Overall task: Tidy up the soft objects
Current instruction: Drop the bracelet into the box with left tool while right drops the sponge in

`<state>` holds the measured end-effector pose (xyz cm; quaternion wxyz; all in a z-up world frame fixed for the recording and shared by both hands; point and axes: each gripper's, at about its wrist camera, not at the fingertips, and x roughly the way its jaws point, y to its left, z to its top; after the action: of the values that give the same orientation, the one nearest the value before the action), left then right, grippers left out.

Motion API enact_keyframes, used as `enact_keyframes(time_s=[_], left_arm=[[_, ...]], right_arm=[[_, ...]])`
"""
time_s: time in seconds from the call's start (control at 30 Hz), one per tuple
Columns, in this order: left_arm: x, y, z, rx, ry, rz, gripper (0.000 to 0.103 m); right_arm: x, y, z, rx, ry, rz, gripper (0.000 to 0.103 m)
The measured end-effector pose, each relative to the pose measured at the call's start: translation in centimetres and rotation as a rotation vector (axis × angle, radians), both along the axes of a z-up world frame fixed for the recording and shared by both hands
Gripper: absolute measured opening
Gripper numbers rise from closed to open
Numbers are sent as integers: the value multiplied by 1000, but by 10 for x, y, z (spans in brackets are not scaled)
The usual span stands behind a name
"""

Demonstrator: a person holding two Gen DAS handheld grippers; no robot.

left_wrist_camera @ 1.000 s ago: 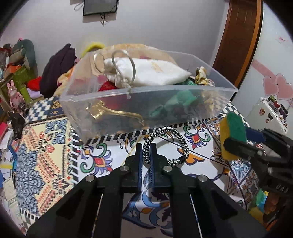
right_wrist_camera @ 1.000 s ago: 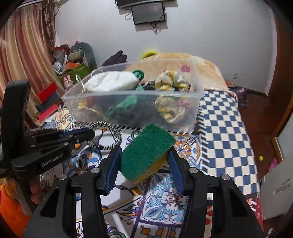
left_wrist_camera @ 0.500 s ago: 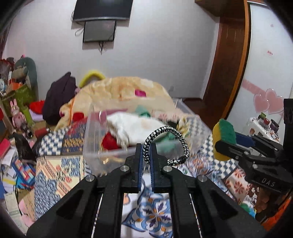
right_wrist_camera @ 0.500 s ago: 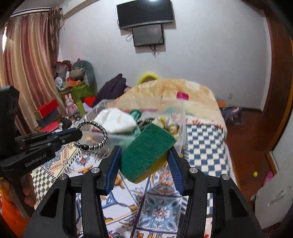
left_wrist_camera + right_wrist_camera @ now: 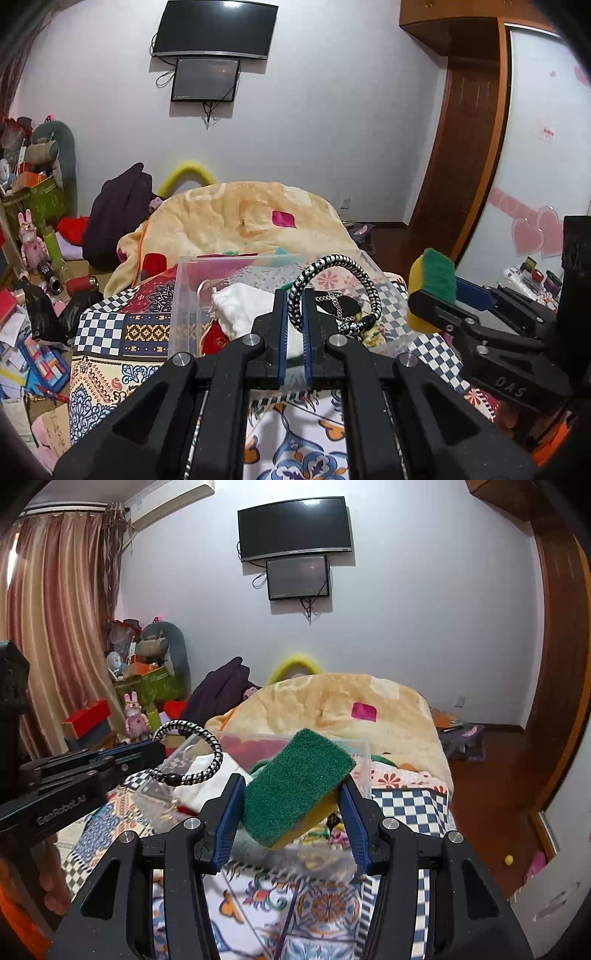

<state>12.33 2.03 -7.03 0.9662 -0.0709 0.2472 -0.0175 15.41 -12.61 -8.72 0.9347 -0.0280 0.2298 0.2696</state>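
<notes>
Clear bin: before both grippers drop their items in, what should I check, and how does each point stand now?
1. Left gripper shut on the braided cord loop: ok.
2. Right gripper shut on the sponge: ok, held tilted, green side up.
3. Clear bin open on top, no lid seen: ok.
4. Room left in the bin: cannot tell; a white pouch and other soft things already lie in it.
5. Items directly over the opening: cannot tell; both are raised on the bin's near side.
6. The two grippers apart from each other: ok.
</notes>
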Motion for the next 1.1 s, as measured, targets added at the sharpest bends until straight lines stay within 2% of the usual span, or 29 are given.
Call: enact_keyframes(time_s=[0.13,0.37,0.57,0.77,0.83,0.9,0.97,1.1], left_arm=[[13,3,-7,2,20,18,6],[37,9,-35,4,98,45,6],[45,13,-51,5,139,51,6],[47,8,-58,33,158,44,6],[48,8,-60,31,167,40,11],[47,9,-61,13,180,30,26],[43,9,-61,8,171,36,29],[33,9,-54,19,153,35,30]], right_arm=[[11,6,-7,-6,22,2,48],[26,18,-24,-53,67,1,48],[31,24,-36,-87,111,20,49],[34,21,-35,-80,146,20,53],[34,22,-34,-92,149,22,56],[33,22,-34,-101,154,27,62],[32,19,-33,-100,157,27,63],[28,13,-27,-90,146,23,69]])
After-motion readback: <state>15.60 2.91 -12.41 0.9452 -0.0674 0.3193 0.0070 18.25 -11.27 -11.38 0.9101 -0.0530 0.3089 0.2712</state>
